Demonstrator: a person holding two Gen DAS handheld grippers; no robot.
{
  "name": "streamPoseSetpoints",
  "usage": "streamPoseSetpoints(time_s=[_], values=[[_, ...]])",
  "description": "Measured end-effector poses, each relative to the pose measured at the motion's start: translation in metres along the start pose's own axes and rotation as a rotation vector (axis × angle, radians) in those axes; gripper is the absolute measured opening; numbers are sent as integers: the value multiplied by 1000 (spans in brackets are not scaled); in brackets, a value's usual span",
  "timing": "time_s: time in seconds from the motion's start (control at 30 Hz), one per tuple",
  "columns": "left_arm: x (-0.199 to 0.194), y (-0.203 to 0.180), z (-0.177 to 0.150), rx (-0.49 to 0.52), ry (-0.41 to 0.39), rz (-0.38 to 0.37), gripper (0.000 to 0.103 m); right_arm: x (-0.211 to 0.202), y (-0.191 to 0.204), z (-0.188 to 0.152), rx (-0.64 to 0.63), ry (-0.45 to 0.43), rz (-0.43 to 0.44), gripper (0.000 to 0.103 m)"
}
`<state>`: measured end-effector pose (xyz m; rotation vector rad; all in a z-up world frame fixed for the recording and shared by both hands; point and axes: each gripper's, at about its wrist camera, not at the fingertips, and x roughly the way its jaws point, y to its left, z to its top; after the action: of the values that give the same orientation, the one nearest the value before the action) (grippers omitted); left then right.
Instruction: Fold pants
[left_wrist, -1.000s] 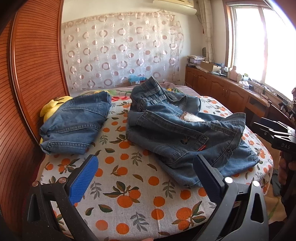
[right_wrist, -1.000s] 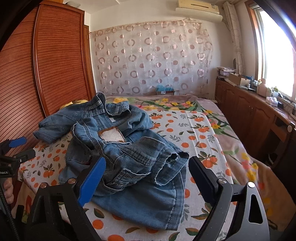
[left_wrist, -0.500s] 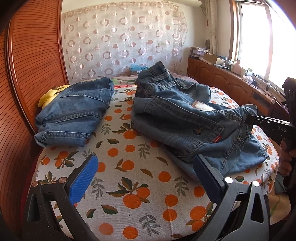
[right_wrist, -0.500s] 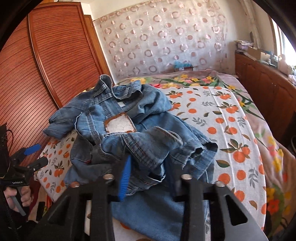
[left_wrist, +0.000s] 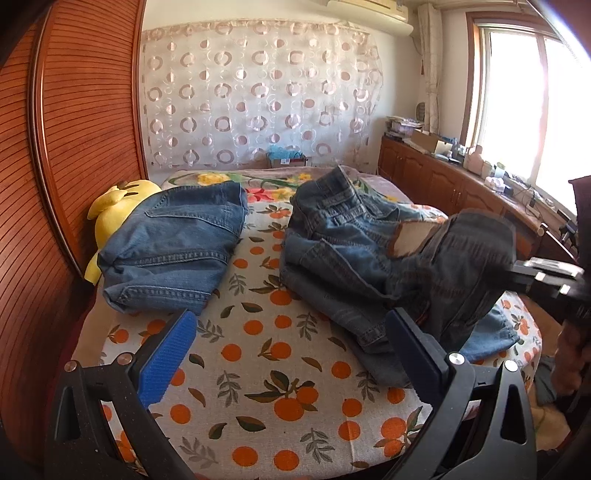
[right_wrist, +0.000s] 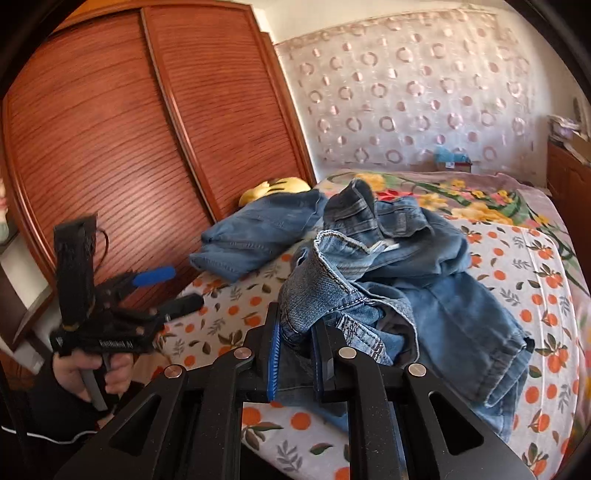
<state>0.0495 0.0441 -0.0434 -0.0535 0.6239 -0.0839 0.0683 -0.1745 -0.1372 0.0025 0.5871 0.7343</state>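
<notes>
On the bed (left_wrist: 280, 373), the right gripper (right_wrist: 297, 354) has clamped a hem of the crumpled jeans (right_wrist: 424, 288) and lifted it since a second ago; the left gripper (left_wrist: 288, 354) stays spread, empty.

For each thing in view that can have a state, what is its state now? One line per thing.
right gripper: shut on the crumpled jeans, a bunch of cloth between its fingers.
left gripper: open, holding nothing, above the bed sheet.
crumpled jeans: unfolded, one part lifted.
folded jeans: folded, lying flat on the bed.
wardrobe door: closed.
</notes>
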Motion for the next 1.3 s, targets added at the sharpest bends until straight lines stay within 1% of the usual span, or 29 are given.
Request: streamPoseSetpoints(time_s=[0.1, 0.17, 0.2, 0.27, 0.33, 0.4, 0.43, 0.53, 0.67, 0.83, 0.93, 0.97, 1.03, 1.13, 1.17, 1.2, 1.23, 1.3], values=[[-4, -1, 4, 3, -11, -11, 102, 2, 3, -11, -12, 33, -43, 14], [-4, -4, 7, 9, -13, -22, 102, -4, 5, -15, -15, 32, -82, 23], [-3, -7, 7, 14, -13, -28, 102, -8, 4, -16, -15, 30, -100, 25], [-2, -12, 10, 26, -11, -41, 102, -23, 7, -20, -3, 26, -123, 36], [0, -22, 14, 43, -14, -62, 102, -30, 10, -16, 5, 31, -154, 40], [1, -32, 19, 62, -15, -83, 102, -45, 18, -24, 2, 27, -174, 41], [2, -37, 22, 73, -16, -93, 102, -50, 18, -26, 1, 26, -185, 42], [4, -62, 32, 121, -19, -134, 102, -80, 13, -40, 16, 16, -224, 44], [14, -100, 43, 191, -2, -201, 102, -114, -3, -62, 60, 1, -330, 45], [37, -149, 51, 260, 47, -283, 98, -146, -24, -83, 133, -7, -443, 46], [52, -172, 50, 288, 93, -333, 94, -151, -31, -86, 153, -3, -477, 46], [57, -181, 49, 297, 117, -361, 90, -154, -32, -89, 161, -3, -484, 46], [68, -195, 47, 314, 148, -383, 83, -159, -32, -94, 179, -5, -490, 46], [78, -210, 42, 356, 163, -364, 60, -159, -28, -91, 197, -7, -490, 46], [81, -212, 40, 370, 169, -340, 49, -155, -26, -89, 200, -7, -490, 47], [80, -210, 39, 370, 169, -341, 38, -155, -25, -89, 202, -8, -490, 47], [76, -205, 37, 362, 164, -356, 35, -158, -26, -87, 205, -9, -488, 47], [66, -195, 38, 351, 146, -353, 23, -153, -30, -84, 206, -11, -487, 47]])
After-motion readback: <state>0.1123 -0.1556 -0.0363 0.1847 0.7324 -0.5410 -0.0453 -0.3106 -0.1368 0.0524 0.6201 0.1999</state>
